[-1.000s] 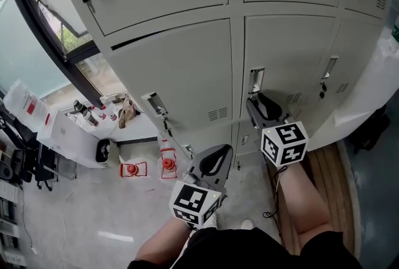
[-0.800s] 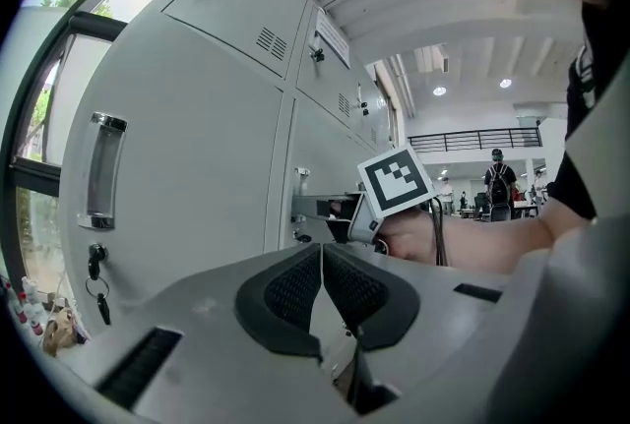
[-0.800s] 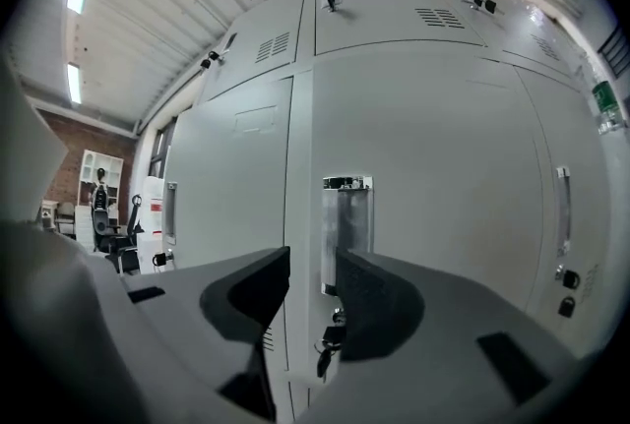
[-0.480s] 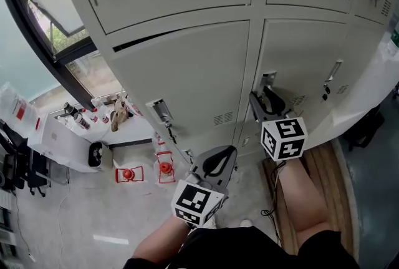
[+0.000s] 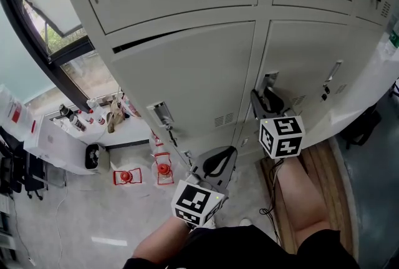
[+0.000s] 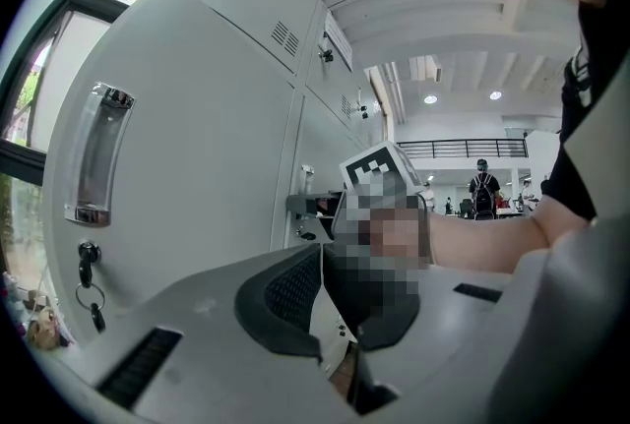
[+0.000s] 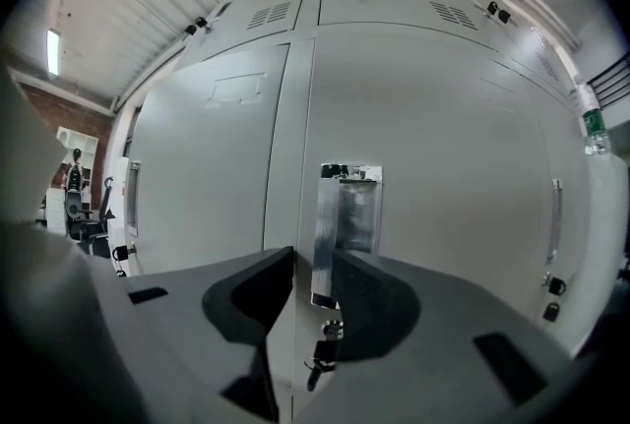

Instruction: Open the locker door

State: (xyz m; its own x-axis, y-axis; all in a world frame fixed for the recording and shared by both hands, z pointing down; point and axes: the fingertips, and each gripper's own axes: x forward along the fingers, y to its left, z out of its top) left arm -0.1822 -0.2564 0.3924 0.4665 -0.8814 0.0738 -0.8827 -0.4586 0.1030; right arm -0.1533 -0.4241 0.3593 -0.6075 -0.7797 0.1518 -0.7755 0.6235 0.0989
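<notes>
The grey locker door (image 5: 312, 55) has a shiny recessed handle (image 5: 269, 82) at its left edge, with a key (image 7: 323, 353) hanging in the lock below. My right gripper (image 5: 263, 99) is up against that handle. In the right gripper view the handle (image 7: 352, 215) has its left lip between the jaws of the right gripper (image 7: 313, 265). The jaws are closing, and a sliver of door still shows beside the left pad. My left gripper (image 5: 218, 160) hangs lower, off the lockers, its jaws together on nothing. In its own view the left gripper (image 6: 321, 260) points along the locker row.
The neighbouring door has its own handle (image 6: 98, 156) and dangling keys (image 5: 167, 132). A dark window frame (image 5: 56, 55) runs at the left. Red items (image 5: 163, 169) and a white box (image 5: 62, 143) sit on the floor. A wooden strip (image 5: 324, 168) lies at the right.
The head view has swung a little to the left. My right gripper has edged closer onto the handle. The left gripper has stayed about where it was.
</notes>
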